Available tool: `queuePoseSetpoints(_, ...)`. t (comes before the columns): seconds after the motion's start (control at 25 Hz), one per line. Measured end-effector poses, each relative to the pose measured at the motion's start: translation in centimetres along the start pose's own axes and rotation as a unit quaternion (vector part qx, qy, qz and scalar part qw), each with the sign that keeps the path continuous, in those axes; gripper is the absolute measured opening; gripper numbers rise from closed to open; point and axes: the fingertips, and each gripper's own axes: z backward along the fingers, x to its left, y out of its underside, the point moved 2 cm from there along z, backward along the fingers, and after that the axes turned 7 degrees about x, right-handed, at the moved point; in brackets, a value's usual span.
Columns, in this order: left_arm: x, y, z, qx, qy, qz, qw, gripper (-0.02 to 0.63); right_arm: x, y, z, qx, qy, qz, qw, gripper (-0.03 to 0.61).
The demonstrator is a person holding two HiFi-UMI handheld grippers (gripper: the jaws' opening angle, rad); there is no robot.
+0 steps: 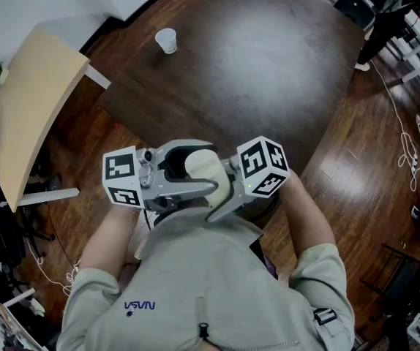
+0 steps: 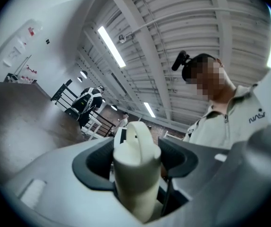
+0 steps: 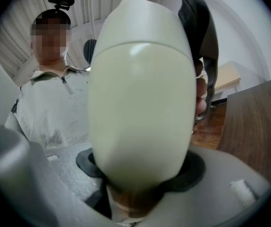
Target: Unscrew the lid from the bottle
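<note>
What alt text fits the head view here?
Looking down over a person's chest, the left tool and right tool hold a cream bottle between them. Beyond lies a dark wooden table with a pale cup; a light wooden table stands left.

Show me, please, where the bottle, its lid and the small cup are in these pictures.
bottle (image 3: 142,126): right gripper view, the middle of its cream body.
lid (image 2: 140,134): left gripper view, the loop on its top.
cup (image 1: 166,40): head view, the middle of the cup.
</note>
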Motion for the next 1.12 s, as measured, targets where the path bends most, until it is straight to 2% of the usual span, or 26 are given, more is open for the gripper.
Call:
queuePoseSetpoints(0.08,0.1,-0.2,-0.1,-0.002,-0.012,-0.005,0.9999,0.287,-0.3,-0.1,0.2,-0.003,0.017,0.003,1.0,0.298)
queuePoseSetpoints(0.16,0.4,-0.4,-0.2,-0.005,-0.036,-0.015,0.9992,0.302,-1.0,-0.1,0.5,-0.002,0.056,0.005,0.998,0.298)
queuePoseSetpoints(0.24,1.0,-0.6,-0.2,-0.006,-0.077,-0.031,0.9965,0.302,-2.5,-0.1,1.0,0.005,0.124,0.004,0.992,0.298)
queuePoseSetpoints(0.32,1.7,-0.8,-0.2,-0.01,-0.136,-0.049,0.9895,0.302,-4.3,0.2,1.8,0.015,0.212,-0.004,0.977,0.298)
queuePoseSetpoints(0.36,2.1,-0.9,-0.1,-0.014,-0.169,-0.057,0.9838,0.302,-5.4,0.3,2.3,0.021,0.26,-0.01,0.965,0.298)
queuePoseSetpoints(0.44,2.9,-1.0,0.5,-0.025,-0.237,-0.071,0.9686,0.302,-7.4,0.2,3.2,0.032,0.354,-0.022,0.934,0.298)
queuePoseSetpoints(0.56,4.0,-1.1,1.5,-0.041,-0.329,-0.077,0.9404,0.302,-9.9,-0.2,4.4,0.028,0.481,-0.041,0.875,0.299)
queuePoseSetpoints(0.64,4.5,-0.8,1.2,-0.04,-0.372,-0.077,0.924,0.302,-10.8,0.0,5.1,0.016,0.538,-0.055,0.841,0.299)
queuePoseSetpoints(0.72,4.7,-0.4,0.7,-0.031,-0.393,-0.087,0.915,0.302,-11.1,0.5,5.3,0.0,0.563,-0.071,0.823,0.299)
queuePoseSetpoints(0.8,4.7,-0.1,0.3,-0.024,-0.397,-0.096,0.9123,0.302,-11.1,0.8,5.2,-0.015,0.569,-0.082,0.818,0.299)
queuePoseSetpoints(0.88,4.7,0.0,0.2,-0.02,-0.394,-0.099,0.9137,0.302,-11.0,0.9,5.0,-0.021,0.565,-0.087,0.821,0.299)
queuePoseSetpoints(1.0,4.7,0.2,0.0,-0.013,-0.378,-0.092,0.921,0.302,-10.6,1.1,4.7,-0.024,0.543,-0.09,0.835,0.299)
queuePoseSetpoints(1.12,4.2,0.2,-0.7,-0.012,-0.346,-0.09,0.9338,0.302,-9.9,1.5,4.3,-0.028,0.507,-0.087,0.857,0.299)
